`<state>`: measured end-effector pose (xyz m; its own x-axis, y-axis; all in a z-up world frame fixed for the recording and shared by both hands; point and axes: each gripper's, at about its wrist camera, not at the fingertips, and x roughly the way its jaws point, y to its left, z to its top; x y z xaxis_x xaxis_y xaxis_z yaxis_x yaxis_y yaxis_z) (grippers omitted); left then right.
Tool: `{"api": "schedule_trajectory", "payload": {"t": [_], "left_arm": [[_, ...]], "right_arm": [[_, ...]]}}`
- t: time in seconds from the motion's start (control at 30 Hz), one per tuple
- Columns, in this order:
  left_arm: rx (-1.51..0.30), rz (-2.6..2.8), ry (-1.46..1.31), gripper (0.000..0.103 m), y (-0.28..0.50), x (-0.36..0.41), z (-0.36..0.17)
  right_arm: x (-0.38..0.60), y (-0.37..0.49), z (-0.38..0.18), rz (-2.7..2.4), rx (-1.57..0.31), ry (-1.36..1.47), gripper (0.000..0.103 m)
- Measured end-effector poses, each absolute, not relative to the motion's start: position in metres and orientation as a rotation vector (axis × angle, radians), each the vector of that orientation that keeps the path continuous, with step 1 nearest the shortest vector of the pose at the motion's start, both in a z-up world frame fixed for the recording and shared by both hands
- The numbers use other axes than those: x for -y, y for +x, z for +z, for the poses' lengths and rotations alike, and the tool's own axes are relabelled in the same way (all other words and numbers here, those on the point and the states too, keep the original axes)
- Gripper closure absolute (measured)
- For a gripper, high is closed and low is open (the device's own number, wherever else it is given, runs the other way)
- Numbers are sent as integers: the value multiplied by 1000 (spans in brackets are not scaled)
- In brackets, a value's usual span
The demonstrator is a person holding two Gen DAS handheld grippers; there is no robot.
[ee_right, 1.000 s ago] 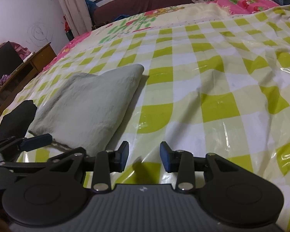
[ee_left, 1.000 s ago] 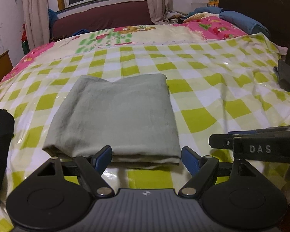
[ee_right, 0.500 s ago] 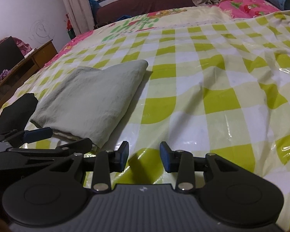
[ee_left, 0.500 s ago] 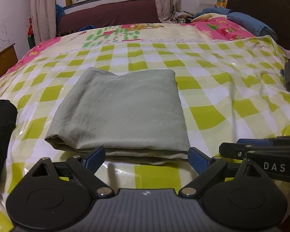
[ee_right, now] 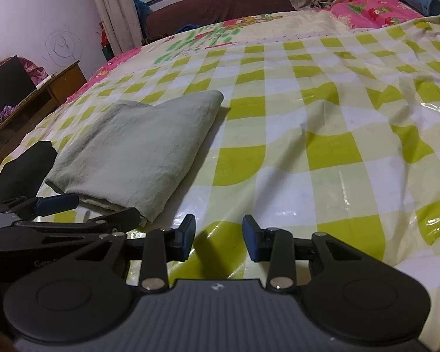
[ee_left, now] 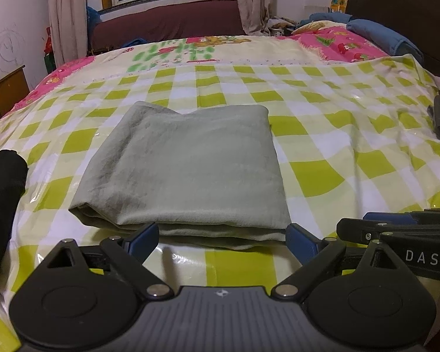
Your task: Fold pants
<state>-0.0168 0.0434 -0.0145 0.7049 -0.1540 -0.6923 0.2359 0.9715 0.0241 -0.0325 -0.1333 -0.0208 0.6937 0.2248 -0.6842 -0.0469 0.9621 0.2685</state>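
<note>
Pants (ee_left: 187,170), soft grey-green cloth, lie folded square on glossy checked sheet (ee_left: 337,135).

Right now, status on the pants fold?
Left tongs wide open, empty, at the near edge of the pants. Right tongs part open, empty, over bare sheet. Pants folded flat. Black garment beside them, apart.

The pants (ee_left: 187,170) are soft, matt grey-green cloth with a faintly brushed nap. Under them, the checked cover (ee_left: 322,173) on the bed is glossy plastic sheeting, wrinkled and catching glare. The left gripper (ee_left: 221,239) is matt black plastic with smooth blue fingers (ee_left: 142,239).
</note>
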Motion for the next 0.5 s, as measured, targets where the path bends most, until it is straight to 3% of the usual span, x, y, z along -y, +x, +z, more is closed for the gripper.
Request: {"api": "schedule_trajectory", "payload": {"t": [0.5], "left_arm": [[-739, -194, 66, 0, -15, -55, -8]], "right_arm": [[131, -27, -17, 186, -784, 272, 66]]}}
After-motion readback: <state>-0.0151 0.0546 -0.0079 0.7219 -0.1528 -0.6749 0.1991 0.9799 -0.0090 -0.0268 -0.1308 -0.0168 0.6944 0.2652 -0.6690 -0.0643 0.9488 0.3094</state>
